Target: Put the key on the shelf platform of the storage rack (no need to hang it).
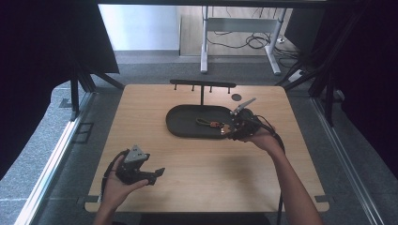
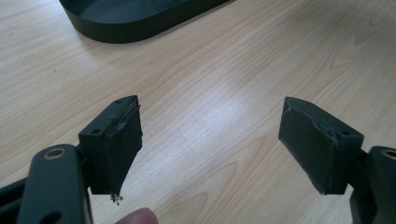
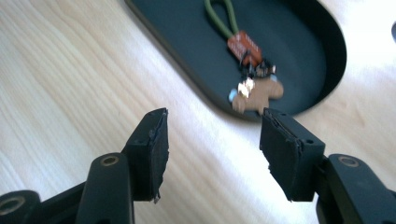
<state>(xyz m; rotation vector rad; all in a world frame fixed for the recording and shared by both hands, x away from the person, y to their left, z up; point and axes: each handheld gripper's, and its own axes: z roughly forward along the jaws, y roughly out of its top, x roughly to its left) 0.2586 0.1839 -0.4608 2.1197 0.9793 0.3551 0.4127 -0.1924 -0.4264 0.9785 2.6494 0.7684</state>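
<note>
Right gripper view had my right gripper (image 3: 212,149) jaws apart just short of tray (image 3: 334,70), keychain (image 3: 247,70) inside near rim. Judged best approach: lower over rim, straddle charm, close gently. Left gripper (image 2: 210,140) jaws apart over counter (image 2: 233,70), idle.

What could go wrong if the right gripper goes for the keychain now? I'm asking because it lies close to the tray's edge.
The keychain lies flat against the black tray's raised rim, so a jaw of the open right gripper may catch that rim and shove the tray. Its tan charm is thin and may slip, and the green loop may snag.
</note>
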